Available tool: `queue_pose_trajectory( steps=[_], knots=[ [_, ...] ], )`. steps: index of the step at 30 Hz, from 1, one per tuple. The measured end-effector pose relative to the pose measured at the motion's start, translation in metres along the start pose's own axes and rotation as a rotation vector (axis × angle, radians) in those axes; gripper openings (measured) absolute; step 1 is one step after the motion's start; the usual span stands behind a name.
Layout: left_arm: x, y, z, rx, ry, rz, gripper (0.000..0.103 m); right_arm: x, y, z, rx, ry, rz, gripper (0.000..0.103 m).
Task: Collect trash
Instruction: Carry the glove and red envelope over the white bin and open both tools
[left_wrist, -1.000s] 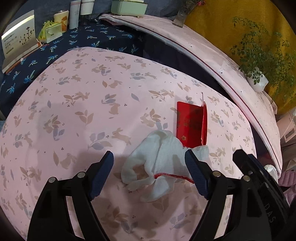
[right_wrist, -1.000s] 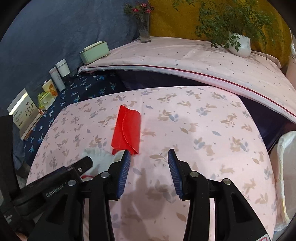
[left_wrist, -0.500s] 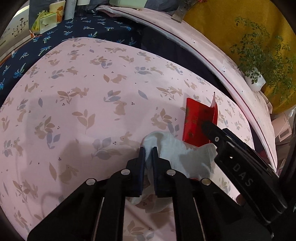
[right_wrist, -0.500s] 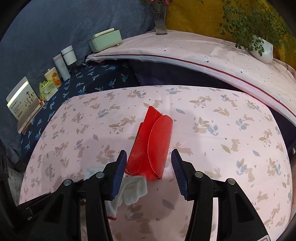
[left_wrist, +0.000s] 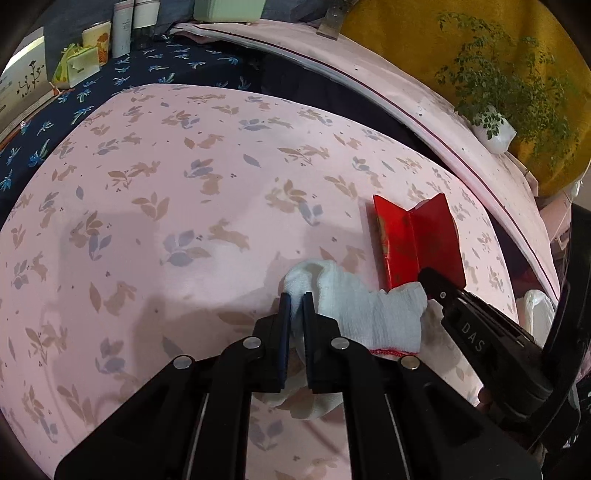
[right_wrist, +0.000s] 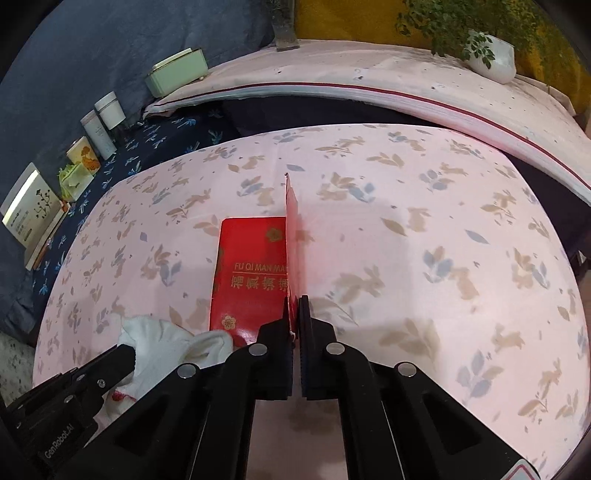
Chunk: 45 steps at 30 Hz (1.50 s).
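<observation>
A: Left gripper (left_wrist: 294, 310): jaws have just closed, clamped on the white glove (left_wrist: 354, 306). Right gripper (right_wrist: 294, 314): jaws have just closed, pinching the raised flap of the red envelope (right_wrist: 251, 273).

B: Meaning?

A: Both trash items look secured, ready to lift. Glove lies touching the envelope's near-left corner, on the pink cloth (right_wrist: 424, 229).

B: Containers?

A: No bin in view. Green box (right_wrist: 175, 75) far beyond the envelope; contents unseen.

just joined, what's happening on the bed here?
A person is picking up trash from the pink bedspread with two handheld grippers. The left gripper has just closed on a white cloth glove. The right gripper has just closed on the raised flap of a red envelope beside the glove. Both things are still on the bed.
</observation>
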<state>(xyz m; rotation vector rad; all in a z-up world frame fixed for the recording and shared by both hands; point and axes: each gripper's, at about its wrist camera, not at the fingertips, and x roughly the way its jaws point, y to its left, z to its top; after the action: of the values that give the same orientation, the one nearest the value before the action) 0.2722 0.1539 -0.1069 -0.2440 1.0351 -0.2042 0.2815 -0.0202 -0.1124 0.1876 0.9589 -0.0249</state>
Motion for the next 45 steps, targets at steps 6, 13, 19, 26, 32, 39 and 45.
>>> queue_pose_trajectory(
  steps=[6, 13, 19, 26, 32, 39, 45],
  knots=[
    [-0.013, -0.041, -0.034, 0.067, 0.018, -0.022, 0.006, -0.039, -0.043, -0.042, 0.06, -0.009, -0.037, 0.003],
    [-0.029, -0.096, -0.076, 0.169, 0.034, -0.04, 0.006, -0.082, -0.097, -0.087, 0.143, -0.018, -0.073, 0.003],
    [-0.044, -0.141, -0.104, 0.241, 0.031, -0.06, 0.006, -0.116, -0.144, -0.115, 0.234, -0.037, -0.09, 0.003],
    [-0.053, -0.185, -0.128, 0.309, 0.034, -0.057, 0.006, -0.144, -0.177, -0.135, 0.272, -0.07, -0.107, 0.003],
    [-0.055, -0.213, -0.142, 0.353, 0.041, -0.054, 0.006, -0.162, -0.203, -0.148, 0.313, -0.098, -0.109, 0.003],
    [-0.063, -0.242, -0.147, 0.399, 0.021, -0.062, 0.006, -0.179, -0.232, -0.155, 0.365, -0.133, -0.116, 0.002],
    [-0.069, -0.269, -0.145, 0.438, -0.004, -0.078, 0.006, -0.194, -0.254, -0.159, 0.404, -0.165, -0.126, 0.002]
  ],
)
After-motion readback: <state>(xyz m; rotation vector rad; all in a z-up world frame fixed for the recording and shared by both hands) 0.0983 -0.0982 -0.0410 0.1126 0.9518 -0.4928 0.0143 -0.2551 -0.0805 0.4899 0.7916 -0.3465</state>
